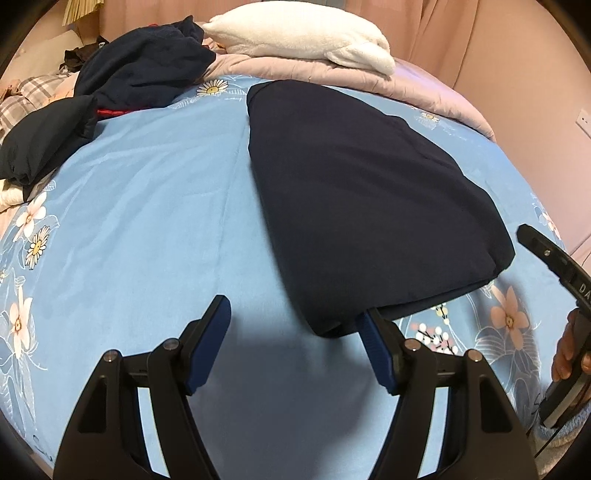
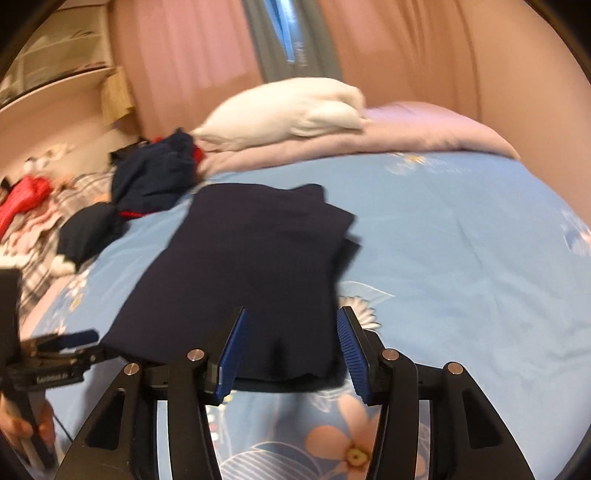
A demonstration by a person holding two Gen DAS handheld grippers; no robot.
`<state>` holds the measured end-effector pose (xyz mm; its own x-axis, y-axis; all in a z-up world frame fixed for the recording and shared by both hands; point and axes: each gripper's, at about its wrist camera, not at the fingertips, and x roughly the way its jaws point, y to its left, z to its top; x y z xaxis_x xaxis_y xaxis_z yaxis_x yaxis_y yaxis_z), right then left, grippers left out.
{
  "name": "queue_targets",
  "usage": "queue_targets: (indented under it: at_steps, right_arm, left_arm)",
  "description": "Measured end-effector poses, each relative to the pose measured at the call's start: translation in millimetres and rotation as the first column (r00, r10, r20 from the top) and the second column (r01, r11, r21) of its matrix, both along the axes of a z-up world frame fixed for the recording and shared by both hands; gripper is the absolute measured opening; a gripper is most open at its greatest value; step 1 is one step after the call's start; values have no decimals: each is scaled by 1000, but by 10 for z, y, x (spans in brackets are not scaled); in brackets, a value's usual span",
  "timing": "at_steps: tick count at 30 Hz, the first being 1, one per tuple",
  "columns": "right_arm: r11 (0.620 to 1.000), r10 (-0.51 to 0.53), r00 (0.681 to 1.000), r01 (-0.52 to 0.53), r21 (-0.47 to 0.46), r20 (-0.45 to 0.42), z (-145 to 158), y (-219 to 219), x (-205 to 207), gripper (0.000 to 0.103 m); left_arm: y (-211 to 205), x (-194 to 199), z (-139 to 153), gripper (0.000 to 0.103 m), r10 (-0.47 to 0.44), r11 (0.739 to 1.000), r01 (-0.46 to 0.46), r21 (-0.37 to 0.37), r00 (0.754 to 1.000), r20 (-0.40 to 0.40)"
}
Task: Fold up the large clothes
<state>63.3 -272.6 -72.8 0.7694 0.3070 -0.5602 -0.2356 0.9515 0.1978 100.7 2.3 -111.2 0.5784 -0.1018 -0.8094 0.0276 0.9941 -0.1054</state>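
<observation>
Navy garment (image 1: 369, 199) lies folded flat on the blue sheet (image 1: 155, 206). Left gripper (image 1: 295, 332) and right gripper (image 2: 290, 347) both hang released at its near edge, holding nothing. Probably between folds; next needs a grab on that edge.

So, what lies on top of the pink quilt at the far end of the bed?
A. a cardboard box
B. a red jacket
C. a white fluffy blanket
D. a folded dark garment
C: the white fluffy blanket rests on the pink quilt, while the folded dark garment lies nearer, on the blue floral sheet.
</observation>
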Motion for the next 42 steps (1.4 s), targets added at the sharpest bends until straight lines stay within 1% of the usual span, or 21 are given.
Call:
queue_targets:
  at_steps: [1,3,5,7,9,11,13,14,16,18,20,23,24,25,26,27,29,32,35,39,42]
  right_arm:
    - [1000,17,1000,-17,-7,-10,-47,25,20,50]
    - [999,36,998,-37,-31,-45,-150,90,104,45]
    - [997,30,993,-38,-64,-112,-301,130,210,36]
    - [998,19,987,-28,-55,-157,-425,125,284,33]
    - [999,17,988,-23,-38,-155,-449,108,297,33]
    - [999,13,988,-20,-45,-152,-427,130,296,33]
    - [998,10,988,-19,-54,-157,-406,132,276,33]
    - [999,10,987,-18,-50,-160,-393,133,239,33]
    - [999,4,985,-11,-38,-174,-345,124,169,33]
    - [999,3,985,-11,-47,-172,-285,148,41,37]
    - [997,-11,986,-2,-76,-167,-186,175,-93,58]
    - [997,-10,991,-1,-83,-133,-14,189,-277,65]
    - [996,-15,992,4,-84,-124,62,193,-349,67]
    - [996,-17,993,7,-87,-114,143,197,-424,74]
    - [996,-15,995,6,-88,-100,218,206,-495,81]
    - [996,-13,996,5,-90,-84,285,208,-553,83]
    - [995,-25,998,20,-99,-53,423,210,-687,95]
    - [994,-38,999,36,-101,-14,573,203,-846,102]
    - [993,-51,999,51,-102,11,671,182,-942,102]
    - [993,-64,998,66,-97,27,754,188,-1047,102]
    - [994,-47,998,51,-94,40,758,250,-1127,102]
  left_arm:
    - [-2,-19,4,68,-3,1000,3,3,1000,2]
    - [16,-74,6,68,-12,1000,12,4,1000,7]
    - [30,-113,13,68,-18,1000,18,-15,1000,11]
    - [51,-115,58,68,-19,999,21,-48,999,32]
    - [36,-77,96,69,-19,999,21,-42,998,57]
    - [0,22,69,69,-25,999,27,-33,998,57]
    - [-28,126,-21,69,-29,999,30,-27,999,37]
    - [-45,195,-105,72,-26,1000,26,-15,1000,8]
    - [-52,231,-186,71,-9,1000,9,-6,999,-32]
    - [-70,158,-96,69,-16,1000,16,5,1000,-11]
    - [-102,52,26,70,-15,999,15,29,1000,9]
    - [-147,-154,283,72,-18,999,17,40,999,43]
    - [-158,-207,338,79,-18,999,16,42,999,47]
    - [-170,-291,448,82,-17,999,14,43,998,59]
    - [-178,-367,521,89,-13,999,10,44,997,73]
    - [-186,-434,602,95,-11,999,7,48,996,84]
    - [-197,-531,733,103,-2,999,-3,49,995,101]
    - [-193,-663,912,102,17,999,-21,36,994,112]
    - [-211,-813,1051,102,27,999,-31,28,992,127]
    - [-295,-1034,1172,102,29,997,-40,69,988,152]
    - [-338,-1183,1185,102,37,994,-54,100,986,161]
